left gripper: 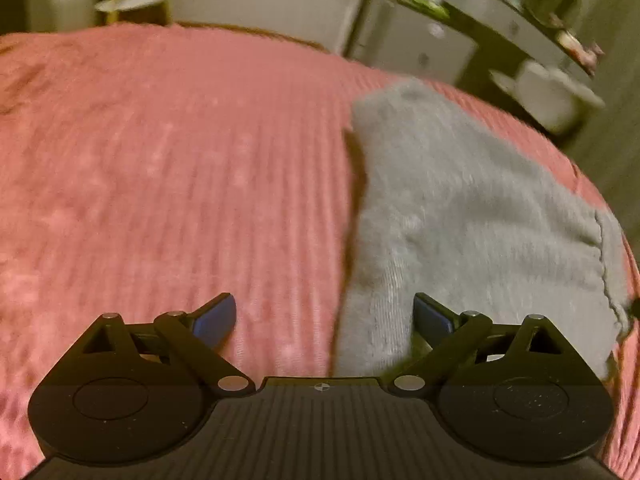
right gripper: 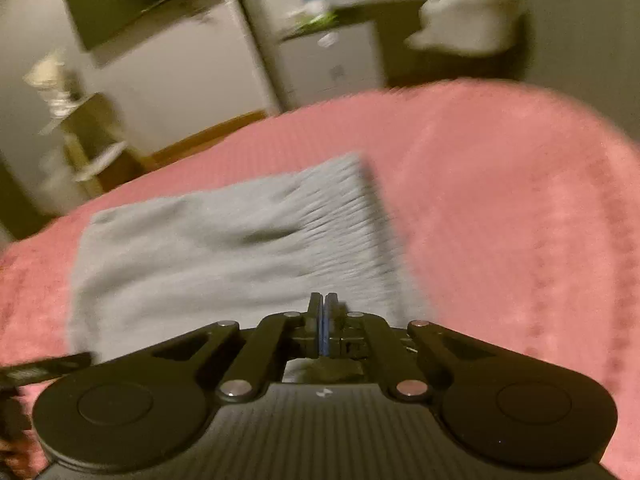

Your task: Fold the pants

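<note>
A bed (left gripper: 160,184) with a pink ribbed cover fills the foreground under dim, warm light; behind it stand pale walls, a white drawer cabinet (right gripper: 340,60), a cluttered dark shelf (left gripper: 500,28) and a small wooden stand (right gripper: 92,136); all blurred.

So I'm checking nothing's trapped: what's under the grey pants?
The grey pants lie folded on the pink bedspread, which shows all round them. Anything between the folded layers is covered, so I cannot tell.
</note>
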`<state>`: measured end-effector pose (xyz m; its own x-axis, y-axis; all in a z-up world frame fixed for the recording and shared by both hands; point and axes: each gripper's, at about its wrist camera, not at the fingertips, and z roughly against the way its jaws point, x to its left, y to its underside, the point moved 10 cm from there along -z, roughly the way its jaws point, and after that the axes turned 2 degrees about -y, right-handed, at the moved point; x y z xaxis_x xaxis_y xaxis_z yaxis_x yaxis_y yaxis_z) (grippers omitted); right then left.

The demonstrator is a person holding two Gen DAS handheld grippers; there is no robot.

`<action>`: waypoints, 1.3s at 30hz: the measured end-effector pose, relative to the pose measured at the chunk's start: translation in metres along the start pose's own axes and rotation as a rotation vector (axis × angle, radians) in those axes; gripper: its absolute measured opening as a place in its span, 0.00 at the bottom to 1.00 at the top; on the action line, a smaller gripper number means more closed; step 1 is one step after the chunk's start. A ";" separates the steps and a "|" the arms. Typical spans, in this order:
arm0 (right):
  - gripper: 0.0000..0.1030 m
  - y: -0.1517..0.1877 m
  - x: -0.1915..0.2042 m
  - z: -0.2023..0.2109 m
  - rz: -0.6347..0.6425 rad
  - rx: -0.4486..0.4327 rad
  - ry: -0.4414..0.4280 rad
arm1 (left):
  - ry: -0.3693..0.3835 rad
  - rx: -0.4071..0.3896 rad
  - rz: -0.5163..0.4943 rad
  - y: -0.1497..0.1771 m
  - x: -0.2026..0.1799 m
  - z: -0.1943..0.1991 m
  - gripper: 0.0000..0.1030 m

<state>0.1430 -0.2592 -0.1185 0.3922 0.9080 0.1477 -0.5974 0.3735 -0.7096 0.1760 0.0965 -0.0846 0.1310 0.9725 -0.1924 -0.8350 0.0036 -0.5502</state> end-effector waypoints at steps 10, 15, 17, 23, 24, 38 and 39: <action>1.00 0.090 0.059 0.068 0.136 0.045 -0.073 | -0.079 0.033 -0.293 0.119 -0.080 0.067 0.95; 1.00 0.137 0.078 0.073 0.186 0.111 -0.012 | -0.215 0.019 -0.444 0.140 -0.084 0.068 0.95; 1.00 0.146 0.080 0.075 0.195 0.120 0.018 | -0.224 0.016 -0.422 0.141 -0.081 0.071 0.95; 1.00 0.151 0.080 0.073 0.245 0.112 0.079 | -0.219 0.019 -0.405 0.147 -0.085 0.069 0.95; 1.00 0.151 0.079 0.075 0.241 0.114 0.083 | -0.214 0.021 -0.402 0.146 -0.083 0.069 0.95; 1.00 0.152 0.073 0.070 0.225 0.143 0.115 | -0.213 0.052 -0.388 0.151 -0.081 0.062 0.95; 1.00 0.152 0.073 0.069 0.224 0.145 0.115 | -0.211 0.054 -0.388 0.151 -0.081 0.062 0.95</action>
<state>0.0321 -0.1233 -0.1682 0.3113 0.9464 -0.0864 -0.7683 0.1972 -0.6089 0.0064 0.0328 -0.1022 0.3327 0.9230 0.1932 -0.7732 0.3843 -0.5045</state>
